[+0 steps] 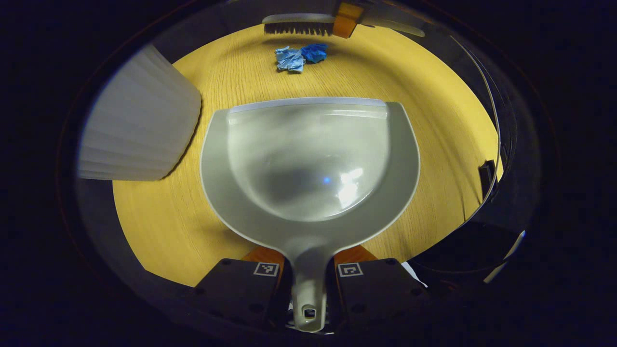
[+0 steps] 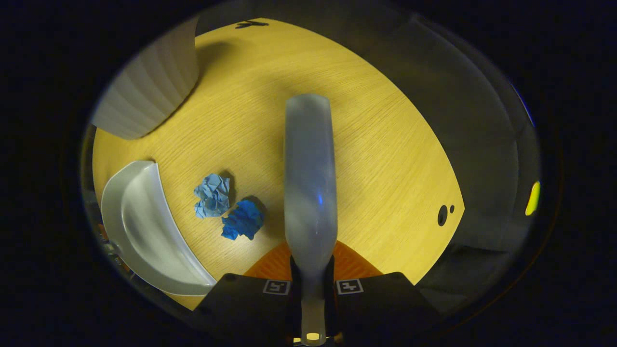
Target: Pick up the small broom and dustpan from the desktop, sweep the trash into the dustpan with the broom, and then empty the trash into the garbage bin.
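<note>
Pale grey plastic dustpan (image 1: 308, 159) sat at the centre of the left gripper view, lying flat on the yellow wood-grain desktop (image 1: 434, 144), its straight lip pointing toward the top of the frame. Was grasped by its narrow handle at bottom centre, the left gripper (image 1: 308, 274) clenched on it with a finger pressed to either side. Lay well short of two crumpled paper balls near the top centre, a light blue one (image 1: 289, 60) touching a darker blue one (image 1: 314, 52). Hung just above those, at the very top edge, the small broom (image 1: 299, 24), bristles down, gripped by the right gripper (image 1: 348, 19), seen from afar. Stood at the upper left, a white ribbed garbage bin (image 1: 140, 120), near the dustpan's left rim but apart from it. In the right gripper view, ran up the middle of the frame the broom's long grey back (image 2: 309, 178), its handle clamped between both fingers of the right gripper (image 2: 312, 286) at bottom centre. Rested just left of the broom, the dark blue ball (image 2: 243, 220) and the light blue ball (image 2: 212, 195), side by side. Showed at the lower left the dustpan (image 2: 140, 226), lip facing the paper, and at the upper left the bin (image 2: 149, 86).
</note>
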Available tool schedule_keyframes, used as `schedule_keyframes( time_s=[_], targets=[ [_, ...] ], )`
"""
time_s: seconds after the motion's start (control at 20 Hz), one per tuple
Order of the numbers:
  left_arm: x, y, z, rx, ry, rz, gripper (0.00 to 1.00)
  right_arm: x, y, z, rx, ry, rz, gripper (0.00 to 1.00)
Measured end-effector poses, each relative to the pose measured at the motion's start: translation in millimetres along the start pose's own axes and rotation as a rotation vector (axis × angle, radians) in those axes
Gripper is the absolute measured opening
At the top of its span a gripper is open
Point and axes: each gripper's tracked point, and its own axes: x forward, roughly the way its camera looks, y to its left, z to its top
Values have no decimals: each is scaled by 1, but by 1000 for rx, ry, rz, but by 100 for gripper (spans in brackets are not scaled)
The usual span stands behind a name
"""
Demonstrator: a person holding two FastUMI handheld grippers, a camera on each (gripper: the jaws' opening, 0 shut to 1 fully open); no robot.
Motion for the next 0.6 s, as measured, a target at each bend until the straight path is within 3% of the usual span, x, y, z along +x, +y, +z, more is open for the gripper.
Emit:
schedule_keyframes(
  time_s=[0.1,0.25,0.35,0.5,0.6],
  targets=[
    [1,0,2,52,5,37,27,11,8,-10,-150,52,-12,20],
    [0,-3,4,120,0,87,28,8,36,-24,-337,61,68,20],
    [1,-4,4,162,-6,97,28,0,67,-40,-384,74,230,20],
    [0,-5,5,156,-10,78,28,-7,77,-62,-462,89,290,20],
    [-1,-5,5,151,-11,68,28,-8,78,-67,-408,89,374,21]
  ],
)
